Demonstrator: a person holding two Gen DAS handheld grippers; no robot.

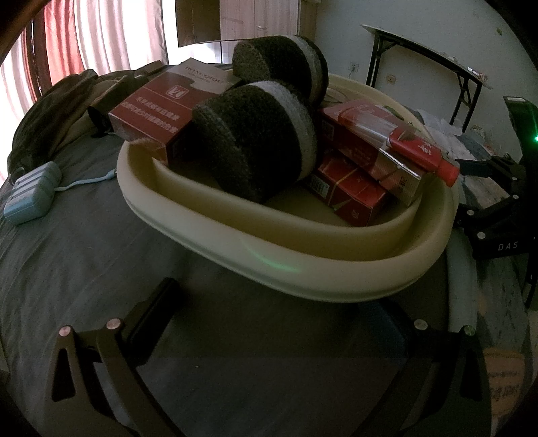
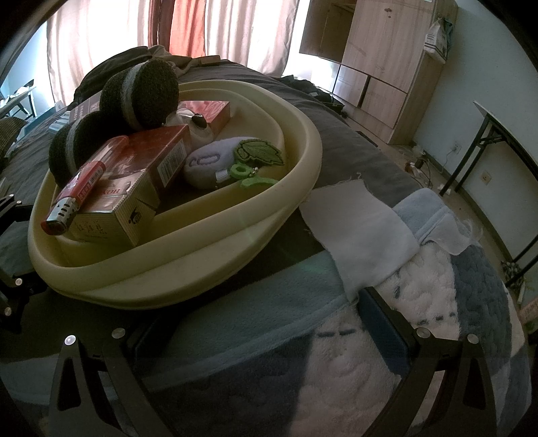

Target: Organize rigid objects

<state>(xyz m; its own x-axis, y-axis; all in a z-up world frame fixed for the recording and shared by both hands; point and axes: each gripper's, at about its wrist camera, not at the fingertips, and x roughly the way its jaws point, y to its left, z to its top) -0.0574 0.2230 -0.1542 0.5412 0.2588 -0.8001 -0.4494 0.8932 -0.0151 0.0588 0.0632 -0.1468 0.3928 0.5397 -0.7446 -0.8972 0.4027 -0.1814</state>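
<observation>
Dim room, daylight glowing through curtains point(image 2: 235, 30), mild blur, heavy fisheye bending, dark vignetted corners

We read "HONGQIOU" on the red box point(image 1: 158, 107) ahead of the left fingers, and "DAS" on the black gripper point(image 1: 497, 235) to their right.

The two dark scrub pads point(image 1: 255, 148) sit on top of the pile in the cream basin point(image 1: 302, 269), covering most of the long red carton point(image 1: 158, 107) behind them and part of the small red box point(image 1: 349, 191). The print on the lighter point(image 2: 75, 198) is too small to read. The plush keyring point(image 2: 215, 161) shows only from the right wrist; boxes block it from the left. Both grippers' bases run off the bottom edge.
</observation>
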